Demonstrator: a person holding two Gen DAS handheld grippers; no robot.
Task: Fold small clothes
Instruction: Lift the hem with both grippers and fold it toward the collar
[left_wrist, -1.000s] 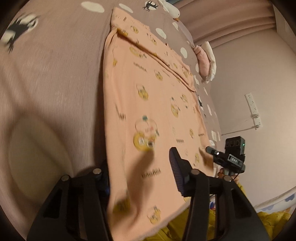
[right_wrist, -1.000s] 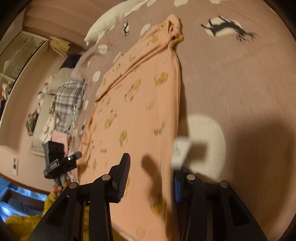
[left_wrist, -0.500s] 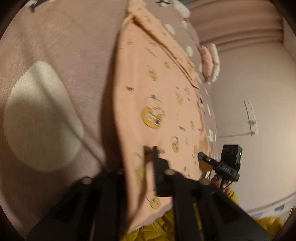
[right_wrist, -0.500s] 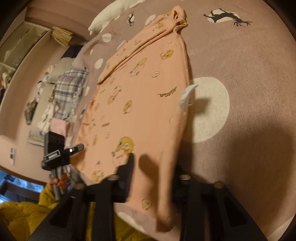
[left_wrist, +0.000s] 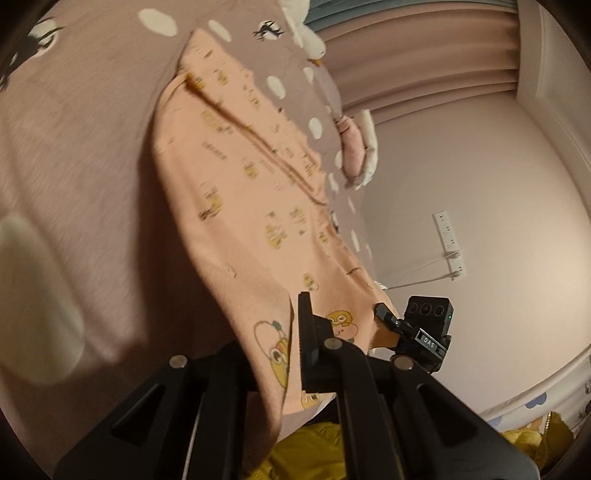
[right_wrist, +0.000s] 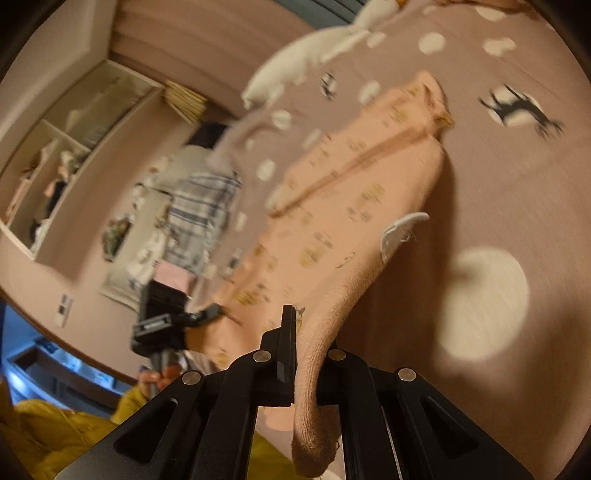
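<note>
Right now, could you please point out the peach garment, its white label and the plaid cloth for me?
peach garment (left_wrist: 236, 236), left wrist view, on its flat middle.
white label (right_wrist: 400, 230), right wrist view, on the tag's middle at the garment's side edge.
plaid cloth (right_wrist: 201, 210), right wrist view, on its striped middle.

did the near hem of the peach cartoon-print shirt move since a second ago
Yes. The peach cartoon-print shirt hem has risen off the mauve spotted bedspread, pinched by both grippers.

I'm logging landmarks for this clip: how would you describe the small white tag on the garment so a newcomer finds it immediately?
Start from the mauve bedspread with pale dots. On it lies a peach printed garment, its near end lifted by both grippers. In the right wrist view, the white care tag sticks out from the garment's right edge, the only plain white piece on the peach fabric.
</note>
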